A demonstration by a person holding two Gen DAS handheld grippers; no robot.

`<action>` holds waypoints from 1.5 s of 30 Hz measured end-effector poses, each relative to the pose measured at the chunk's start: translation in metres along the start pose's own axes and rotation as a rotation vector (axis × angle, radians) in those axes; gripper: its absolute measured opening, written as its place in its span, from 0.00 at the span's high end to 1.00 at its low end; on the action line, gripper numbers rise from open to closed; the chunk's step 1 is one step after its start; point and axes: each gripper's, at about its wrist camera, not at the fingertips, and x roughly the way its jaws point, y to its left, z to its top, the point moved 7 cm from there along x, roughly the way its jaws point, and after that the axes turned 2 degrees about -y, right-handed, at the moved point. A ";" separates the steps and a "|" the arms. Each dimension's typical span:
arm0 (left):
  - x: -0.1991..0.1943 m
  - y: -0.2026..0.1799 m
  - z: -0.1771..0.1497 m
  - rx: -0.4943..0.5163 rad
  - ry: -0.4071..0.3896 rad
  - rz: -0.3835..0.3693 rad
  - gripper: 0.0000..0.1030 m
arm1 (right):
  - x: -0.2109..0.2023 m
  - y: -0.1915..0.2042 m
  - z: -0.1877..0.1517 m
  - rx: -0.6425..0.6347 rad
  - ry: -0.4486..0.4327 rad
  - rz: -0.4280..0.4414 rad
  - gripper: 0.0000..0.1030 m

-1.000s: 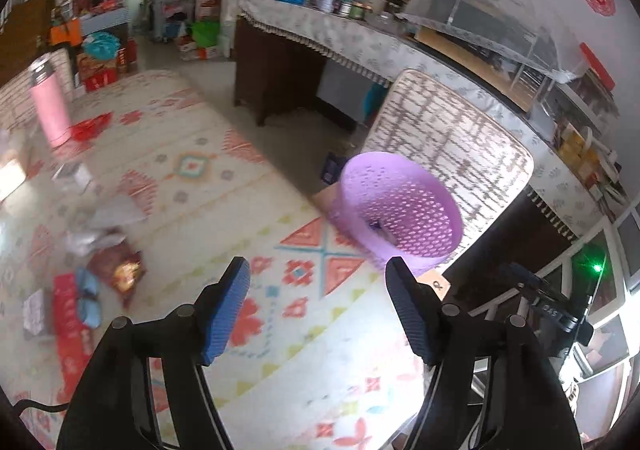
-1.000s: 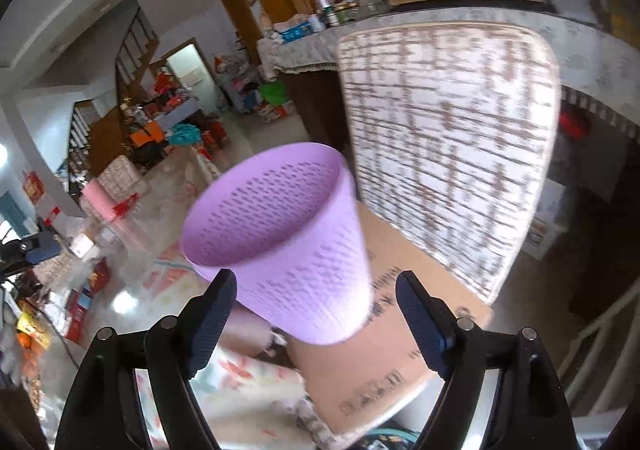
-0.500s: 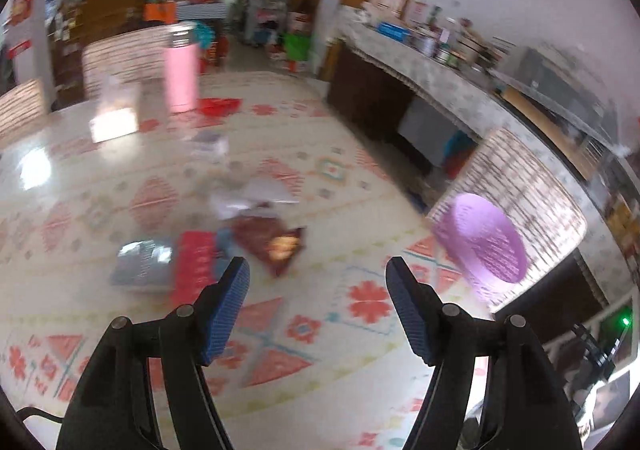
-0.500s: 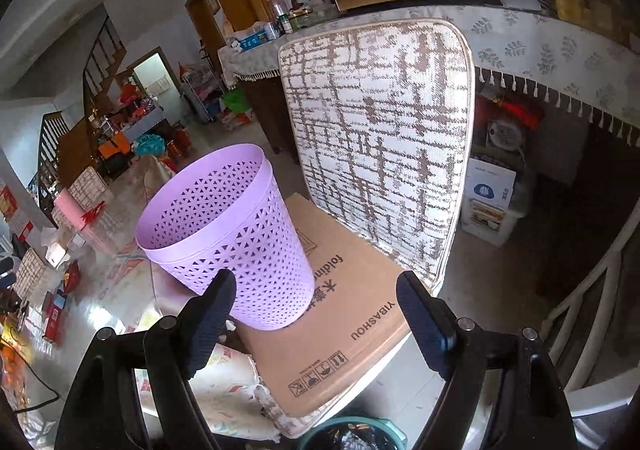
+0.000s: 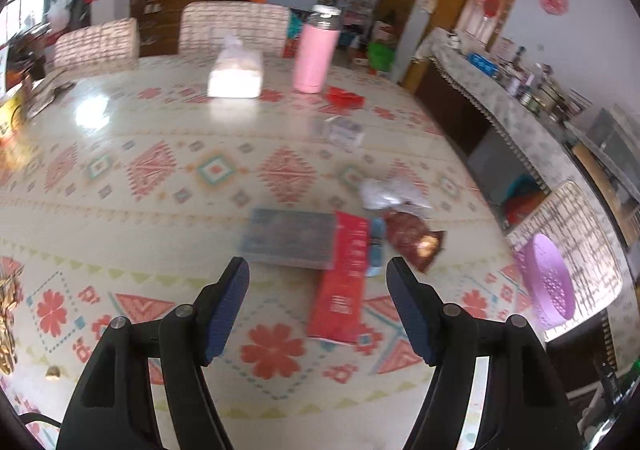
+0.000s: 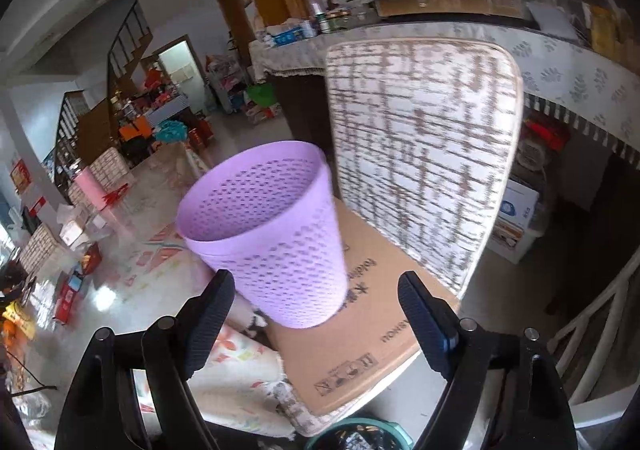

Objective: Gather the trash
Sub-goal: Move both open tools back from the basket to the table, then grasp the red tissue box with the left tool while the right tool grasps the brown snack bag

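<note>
Trash lies on the patterned tablecloth in the left wrist view: a red packet [image 5: 345, 282], a grey flat packet [image 5: 289, 237], a dark red snack wrapper [image 5: 414, 238], a small blue wrapper [image 5: 375, 246] and crumpled clear plastic [image 5: 390, 192]. My left gripper [image 5: 318, 290] is open and empty, just short of the red packet. A purple mesh bin [image 6: 272, 234] stands on a cardboard sheet [image 6: 372, 334] on a chair; it also shows in the left wrist view [image 5: 548, 278]. My right gripper [image 6: 314, 306] is open and empty, close in front of the bin.
A pink bottle [image 5: 316, 50], a tissue pack [image 5: 236, 70], a red paper [image 5: 344, 96] and a clear packet [image 5: 340, 130] sit farther back on the table. The padded chair back [image 6: 420, 146] rises behind the bin. A green bin [image 6: 360, 434] is below the chair.
My left gripper has swung from the purple bin over to the table and now faces the trash pile. My right gripper has moved a little closer to the bin. Both stay open.
</note>
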 end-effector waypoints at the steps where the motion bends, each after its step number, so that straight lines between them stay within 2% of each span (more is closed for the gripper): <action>1: 0.002 0.006 -0.001 -0.005 0.000 0.007 0.30 | 0.002 0.010 0.000 -0.014 0.004 0.011 0.14; 3: 0.008 0.014 -0.004 -0.004 0.015 0.016 0.25 | 0.007 0.030 0.000 -0.038 0.015 0.037 0.14; 8: 0.037 0.019 -0.013 0.031 0.082 -0.021 0.24 | 0.022 0.090 -0.006 -0.087 0.060 0.141 0.14; 15: 0.074 -0.006 -0.032 0.139 0.168 -0.074 0.24 | 0.035 0.174 -0.021 -0.176 0.108 0.242 0.14; 19: 0.093 -0.028 -0.038 0.208 0.198 -0.092 0.24 | 0.042 0.205 -0.030 -0.210 0.139 0.275 0.13; 23: 0.112 -0.041 -0.044 0.268 0.231 -0.055 0.24 | 0.048 0.232 -0.038 -0.245 0.164 0.296 0.13; 24: 0.113 -0.043 -0.044 0.286 0.217 -0.042 0.24 | 0.050 0.239 -0.040 -0.256 0.172 0.302 0.13; 25: 0.113 -0.044 -0.045 0.292 0.222 -0.041 0.28 | 0.051 0.245 -0.041 -0.262 0.176 0.304 0.13; 26: 0.111 -0.044 -0.044 0.288 0.210 -0.040 0.37 | 0.055 0.253 -0.043 -0.275 0.186 0.310 0.13; 27: 0.110 -0.042 -0.042 0.289 0.200 -0.033 0.62 | 0.057 0.257 -0.043 -0.280 0.192 0.312 0.13; 36: 0.096 -0.029 -0.034 0.195 0.179 -0.179 0.62 | 0.102 0.324 -0.048 -0.363 0.274 0.355 0.12; 41: 0.085 -0.020 -0.026 0.148 0.141 -0.252 0.62 | 0.148 0.371 -0.037 -0.409 0.290 0.345 0.12; 45: 0.083 -0.017 -0.025 0.127 0.140 -0.268 0.62 | 0.183 0.401 -0.029 -0.432 0.311 0.323 0.12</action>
